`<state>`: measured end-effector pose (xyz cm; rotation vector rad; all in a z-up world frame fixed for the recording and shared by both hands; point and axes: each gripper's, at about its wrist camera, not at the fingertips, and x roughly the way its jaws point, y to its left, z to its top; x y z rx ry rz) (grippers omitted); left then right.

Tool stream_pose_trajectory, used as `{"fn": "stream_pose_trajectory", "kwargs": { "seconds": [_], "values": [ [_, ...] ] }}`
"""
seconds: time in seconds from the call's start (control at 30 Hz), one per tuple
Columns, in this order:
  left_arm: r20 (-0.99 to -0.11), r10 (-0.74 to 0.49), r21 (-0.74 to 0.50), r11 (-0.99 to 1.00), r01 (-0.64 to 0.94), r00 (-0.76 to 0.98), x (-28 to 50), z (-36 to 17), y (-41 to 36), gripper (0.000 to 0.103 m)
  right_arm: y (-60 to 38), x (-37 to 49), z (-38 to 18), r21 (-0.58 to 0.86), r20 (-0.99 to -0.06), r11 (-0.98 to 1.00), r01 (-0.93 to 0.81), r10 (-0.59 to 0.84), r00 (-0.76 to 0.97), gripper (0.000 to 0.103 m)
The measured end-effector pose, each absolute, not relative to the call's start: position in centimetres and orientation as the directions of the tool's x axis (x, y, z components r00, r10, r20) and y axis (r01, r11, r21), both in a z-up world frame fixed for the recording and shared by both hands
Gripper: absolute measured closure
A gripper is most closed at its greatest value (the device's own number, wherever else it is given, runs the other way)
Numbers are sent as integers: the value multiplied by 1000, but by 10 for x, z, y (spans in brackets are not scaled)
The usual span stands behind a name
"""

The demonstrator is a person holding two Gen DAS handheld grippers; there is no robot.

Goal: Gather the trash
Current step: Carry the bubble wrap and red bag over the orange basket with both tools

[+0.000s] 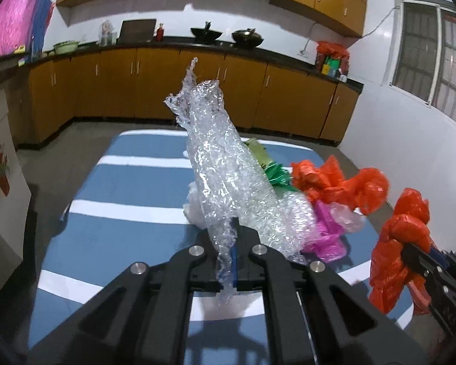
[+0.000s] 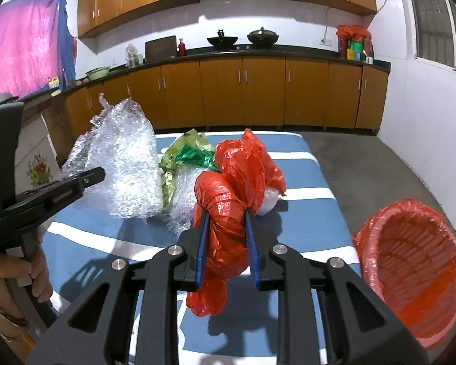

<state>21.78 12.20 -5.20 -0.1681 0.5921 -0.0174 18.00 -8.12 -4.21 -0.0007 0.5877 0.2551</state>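
My left gripper [image 1: 232,231] is shut on a sheet of clear bubble wrap [image 1: 219,164] and holds it raised above the blue striped table [image 1: 121,228]. The wrap also shows in the right wrist view [image 2: 127,164], with the left gripper [image 2: 98,175] beside it. My right gripper [image 2: 226,219] is shut on a crumpled orange plastic bag [image 2: 228,222] above the table; it also shows in the left wrist view [image 1: 398,237]. More trash lies on the table: another orange bag [image 1: 337,182], a pink bag [image 1: 328,231], green plastic [image 2: 194,155].
A red bin lined with an orange bag [image 2: 410,270] stands off the table's right edge. Wooden cabinets and a dark counter [image 2: 258,51] with woks run along the far wall. Grey floor [image 2: 364,164] lies to the right of the table.
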Motion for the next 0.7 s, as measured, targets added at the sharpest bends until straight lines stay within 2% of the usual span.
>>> {"fn": "stream_pose_trajectory", "kwargs": {
  "seconds": [0.47, 0.7],
  "values": [
    [-510, -145, -146, 986, 81, 848, 195, -22, 82, 98, -128, 163, -30, 62, -523, 989, -132, 145, 840, 80],
    [-497, -223, -148, 974, 172, 839, 185, -11, 45, 98, -163, 155, -28, 61, -527, 997, -38, 65, 847, 80]
  ]
}}
